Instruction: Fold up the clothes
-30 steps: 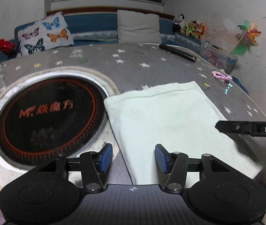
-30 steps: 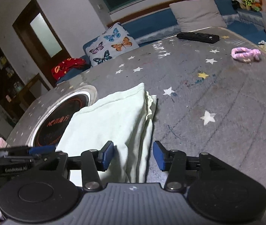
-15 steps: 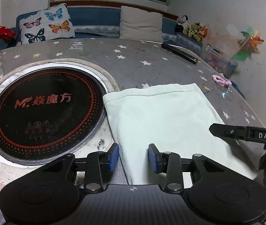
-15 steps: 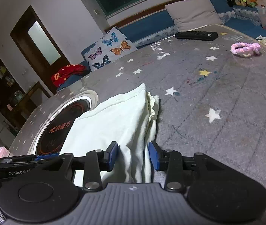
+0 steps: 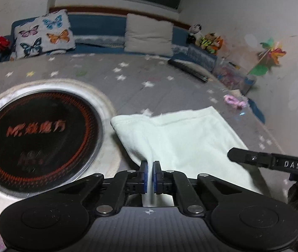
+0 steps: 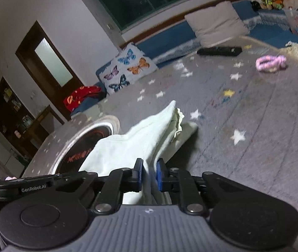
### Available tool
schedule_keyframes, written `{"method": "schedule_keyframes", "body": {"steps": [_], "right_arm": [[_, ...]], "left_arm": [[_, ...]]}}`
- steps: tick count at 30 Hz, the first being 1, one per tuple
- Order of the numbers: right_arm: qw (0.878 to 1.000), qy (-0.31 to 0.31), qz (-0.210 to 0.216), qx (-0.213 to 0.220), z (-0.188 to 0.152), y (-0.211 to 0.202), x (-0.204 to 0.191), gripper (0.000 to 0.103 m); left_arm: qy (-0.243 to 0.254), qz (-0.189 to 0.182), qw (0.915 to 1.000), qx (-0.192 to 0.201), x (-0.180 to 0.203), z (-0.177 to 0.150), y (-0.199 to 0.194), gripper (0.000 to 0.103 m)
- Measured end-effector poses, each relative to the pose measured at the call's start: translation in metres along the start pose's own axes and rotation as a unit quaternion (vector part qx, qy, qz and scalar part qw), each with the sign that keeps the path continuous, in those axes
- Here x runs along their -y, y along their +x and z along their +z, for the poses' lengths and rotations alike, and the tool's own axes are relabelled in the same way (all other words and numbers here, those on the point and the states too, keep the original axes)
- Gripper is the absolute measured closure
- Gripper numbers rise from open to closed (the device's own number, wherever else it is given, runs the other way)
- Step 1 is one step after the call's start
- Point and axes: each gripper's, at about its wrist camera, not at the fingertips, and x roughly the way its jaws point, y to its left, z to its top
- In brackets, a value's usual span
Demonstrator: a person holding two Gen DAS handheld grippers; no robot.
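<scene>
A pale green folded garment [image 5: 182, 138] lies on the grey star-printed table cover [image 5: 149, 77]. My left gripper [image 5: 149, 166] is shut on its near left corner, which rises in a ridge to the blue pads. In the right wrist view the same garment [image 6: 132, 147] bunches up between the blue pads of my right gripper [image 6: 149, 166], whose jaws are closing and pinch its near right edge. The stacked layers show at its far corner [image 6: 178, 117]. Each gripper's finger shows at the edge of the other's view.
A round black cooktop [image 5: 37, 132] with red lettering is set in the table just left of the garment. Farther back lie a black remote [image 5: 187, 70] and a pink band [image 5: 234, 100]. Pillows [image 5: 149, 35] and soft toys [image 5: 209, 40] line the blue bench behind.
Both grippers' jaws closed from about half open onto the garment's near edge. The left one rose a little, and the cloth now pulls up in ridges at both corners.
</scene>
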Motion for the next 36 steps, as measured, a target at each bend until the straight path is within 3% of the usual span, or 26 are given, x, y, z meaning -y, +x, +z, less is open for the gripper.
{"method": "schedule_keyframes", "body": {"steps": [17,27,36], "right_arm": [[0.995,-0.043,-0.058,0.073,0.072,-0.04,0.017,0.091],[0.992,-0.044,-0.093,0.07,0.097,-0.03,0.05,0.091],[0.992,-0.019,-0.114,0.042,0.086,-0.013,0.086,0.091]], "left_arm": [[0.061,-0.031,0.9972,0.032,0.081,0.068,0.028,0.099],[0.077,-0.036,0.9962,0.019,0.112,0.087,0.066,0.099],[0.083,-0.037,0.9956,-0.022,0.118,0.076,0.101,0.099]]}}
